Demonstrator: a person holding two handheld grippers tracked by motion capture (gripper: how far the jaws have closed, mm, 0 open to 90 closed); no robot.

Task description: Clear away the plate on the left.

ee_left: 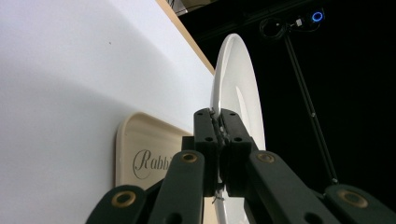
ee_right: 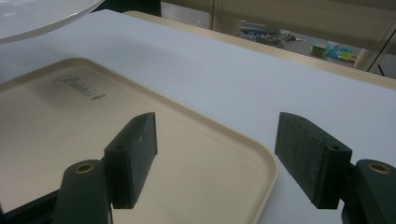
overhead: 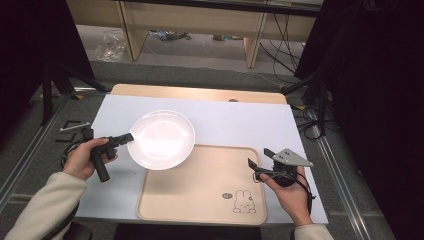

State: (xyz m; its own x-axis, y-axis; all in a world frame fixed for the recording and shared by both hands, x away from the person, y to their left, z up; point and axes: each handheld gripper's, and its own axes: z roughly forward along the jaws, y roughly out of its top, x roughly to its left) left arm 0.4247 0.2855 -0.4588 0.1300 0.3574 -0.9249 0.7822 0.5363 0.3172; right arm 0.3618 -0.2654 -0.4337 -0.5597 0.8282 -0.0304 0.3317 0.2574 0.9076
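A white plate (overhead: 162, 139) hangs a little above the table, partly over the top left corner of the beige tray (overhead: 200, 200). My left gripper (overhead: 129, 136) is shut on the plate's left rim. In the left gripper view the plate (ee_left: 233, 79) stands edge-on, pinched between the left gripper (ee_left: 218, 122) pads, with the tray (ee_left: 140, 140) behind. My right gripper (overhead: 260, 159) hovers open over the tray's right edge. Its fingers stand wide apart in the right gripper view, right gripper (ee_right: 215, 158) above the tray (ee_right: 196, 186) corner, and the plate (ee_right: 37, 16) shows at top left.
A white sheet (overhead: 240, 120) covers the wooden table (overhead: 200, 93). The tray bears a rabbit drawing (overhead: 244, 201) near its front right corner. Beyond the table are desk legs, cables and a plastic bag on the floor. Black stands flank both sides.
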